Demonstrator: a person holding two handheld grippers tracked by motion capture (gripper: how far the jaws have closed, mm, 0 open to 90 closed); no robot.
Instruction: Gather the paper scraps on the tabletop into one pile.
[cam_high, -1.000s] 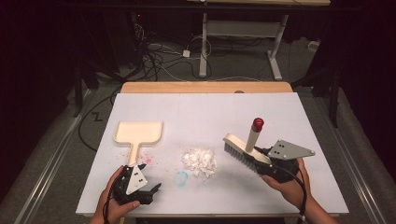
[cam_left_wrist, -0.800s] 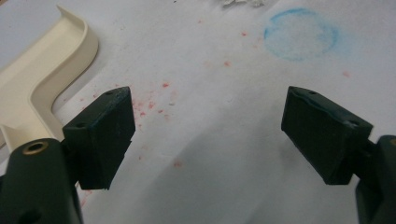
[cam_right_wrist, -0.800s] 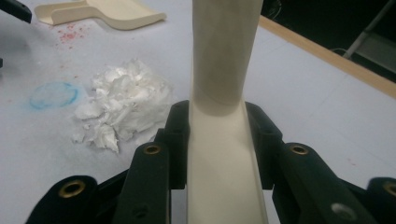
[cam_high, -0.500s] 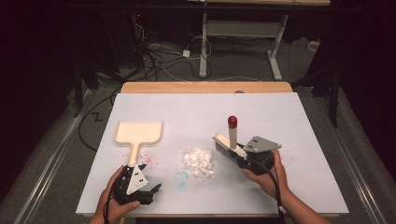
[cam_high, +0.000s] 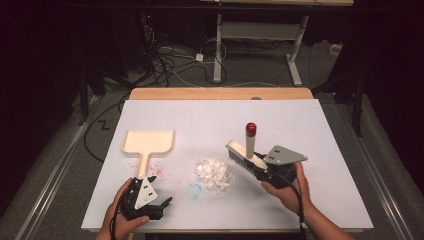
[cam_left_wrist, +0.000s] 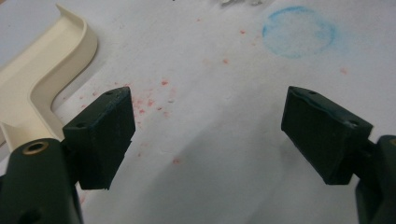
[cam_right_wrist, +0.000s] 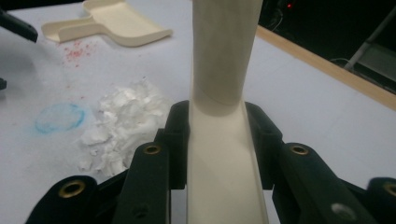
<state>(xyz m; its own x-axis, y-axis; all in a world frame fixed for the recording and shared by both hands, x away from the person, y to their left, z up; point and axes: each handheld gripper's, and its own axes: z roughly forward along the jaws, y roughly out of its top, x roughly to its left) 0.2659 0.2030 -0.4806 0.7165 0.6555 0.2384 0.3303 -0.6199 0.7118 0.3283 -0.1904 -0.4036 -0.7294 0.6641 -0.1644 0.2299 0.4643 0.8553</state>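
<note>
High view: the brush is clamped in the right gripper, jaws closed on its cream back, the red-tipped handle standing up and the bristle edge facing the pile of white scraps. Taking that pile as landmark: brush just to its right, bristles near but apparently not yet touching the scraps; bristle height over the table cannot be read. Dustpan lies to the pile's left and a little beyond it, apart from it, mouth turned away from the person, handle pointing back toward the left gripper. Left gripper sits left of and nearer than the pile, jaws spread wide and empty. Left gripper view confirms: both pads clear of everything, the dustpan handle just beside the left pad, untouched. A blue chalk ring lies just in front of the pile, and red specks are scattered between the pile and the dustpan handle. Right gripper view: the brush body runs up between the closed jaws, the scraps low and to the left. Risks, judged: the dustpan is unheld and faces the wrong way, so a sweep now would likely scatter the light scraps across the sheet or nudge the pan aside; a fast stroke could flick pieces off the near edge; the narrow grip on the back may let the brush twist under bristle pressure.
</note>
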